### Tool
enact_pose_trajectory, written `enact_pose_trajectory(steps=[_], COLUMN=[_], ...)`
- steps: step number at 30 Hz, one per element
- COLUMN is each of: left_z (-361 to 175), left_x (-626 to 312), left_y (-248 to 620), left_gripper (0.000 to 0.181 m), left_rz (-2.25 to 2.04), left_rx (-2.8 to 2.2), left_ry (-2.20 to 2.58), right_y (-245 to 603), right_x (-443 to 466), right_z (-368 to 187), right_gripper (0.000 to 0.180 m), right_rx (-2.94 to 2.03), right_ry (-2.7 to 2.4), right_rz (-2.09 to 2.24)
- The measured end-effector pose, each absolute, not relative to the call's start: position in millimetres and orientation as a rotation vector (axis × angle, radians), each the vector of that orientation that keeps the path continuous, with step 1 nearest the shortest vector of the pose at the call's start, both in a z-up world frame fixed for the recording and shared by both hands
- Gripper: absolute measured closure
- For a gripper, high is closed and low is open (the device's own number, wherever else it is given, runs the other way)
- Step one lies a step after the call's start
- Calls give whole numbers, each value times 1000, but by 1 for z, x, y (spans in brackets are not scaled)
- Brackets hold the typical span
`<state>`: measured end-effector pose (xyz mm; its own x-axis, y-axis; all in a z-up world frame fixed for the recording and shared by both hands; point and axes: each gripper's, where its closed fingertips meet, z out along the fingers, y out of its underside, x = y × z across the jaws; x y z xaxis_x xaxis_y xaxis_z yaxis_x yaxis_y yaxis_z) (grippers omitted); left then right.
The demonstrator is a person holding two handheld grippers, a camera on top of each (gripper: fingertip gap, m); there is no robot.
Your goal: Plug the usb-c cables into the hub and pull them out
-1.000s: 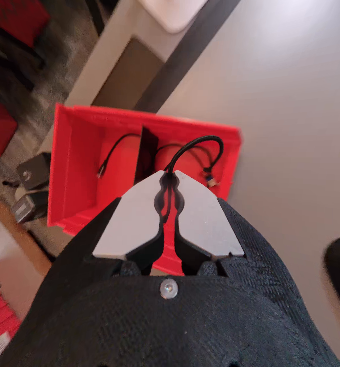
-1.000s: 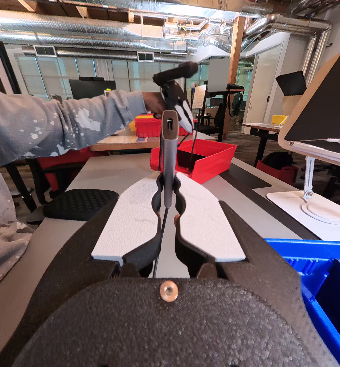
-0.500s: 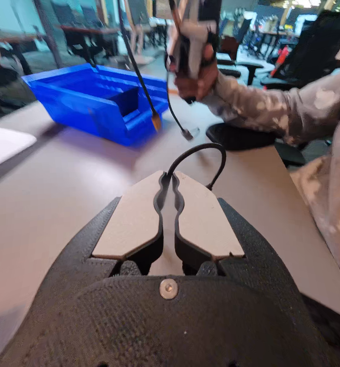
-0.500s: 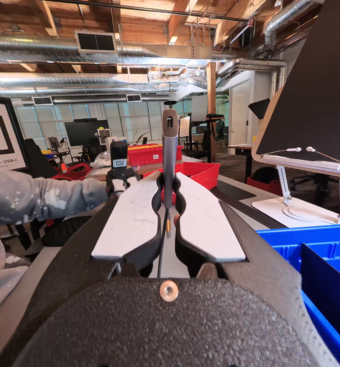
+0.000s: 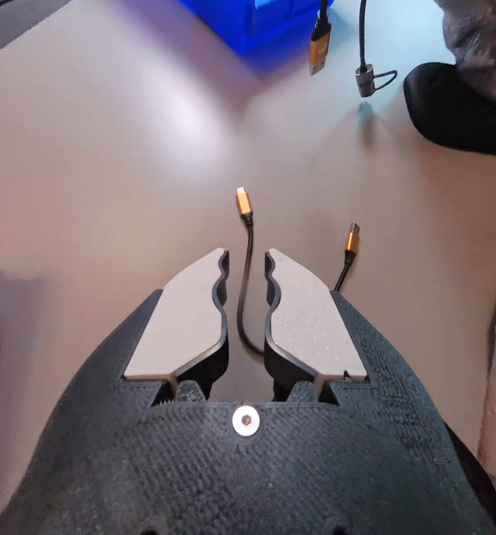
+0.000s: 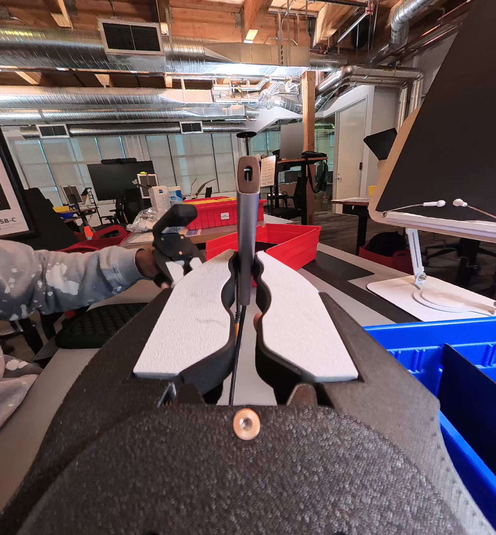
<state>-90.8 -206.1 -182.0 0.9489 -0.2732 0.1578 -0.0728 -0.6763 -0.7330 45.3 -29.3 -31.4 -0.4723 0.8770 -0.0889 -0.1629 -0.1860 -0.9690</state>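
My left gripper (image 5: pixel 246 257) is open and points down at the table. A black cable (image 5: pixel 245 289) lies on the table and runs between its fingers without being held. Its orange USB-C plug (image 5: pixel 243 204) lies just ahead of the tips, and its other orange plug (image 5: pixel 352 240) lies to the right. My right gripper (image 6: pixel 245 254) is shut on the grey hub (image 6: pixel 247 231) and holds it upright above the table. An orange plug (image 5: pixel 319 55) and a grey plug (image 5: pixel 364 79) dangle from above in the left wrist view. The left gripper also shows in the right wrist view (image 6: pixel 180 266), low over the table.
A blue bin (image 6: pixel 443 362) stands at the right, also in the left wrist view (image 5: pixel 258 26). A red bin (image 6: pixel 281 240) stands farther back. A black pad (image 5: pixel 455 110) lies at the table's edge. A white stand with a black board (image 6: pixel 443 295) stands at the right. Across from one pair of fingers to the other is roughly 30 centimetres.
My left gripper carried the black cable from over the red bin to the middle of the table, opened and let it go. My right gripper still holds the hub upright.
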Motion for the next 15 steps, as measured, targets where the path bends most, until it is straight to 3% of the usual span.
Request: enact_pose_trajectory(steps=[6,15], left_z=[-228,-234], left_x=[-76,-68], left_y=[-173,-154], left_gripper=[153,157], left_rz=[-188,-118], left_rx=[-2459,-2450], left_ry=[302,334], right_y=[-28,-29], right_x=[44,40], right_z=[-35,-46], right_gripper=[171,170], right_rx=[-902,-919], right_ry=[-1310,-1345], right_rz=[1737,1732])
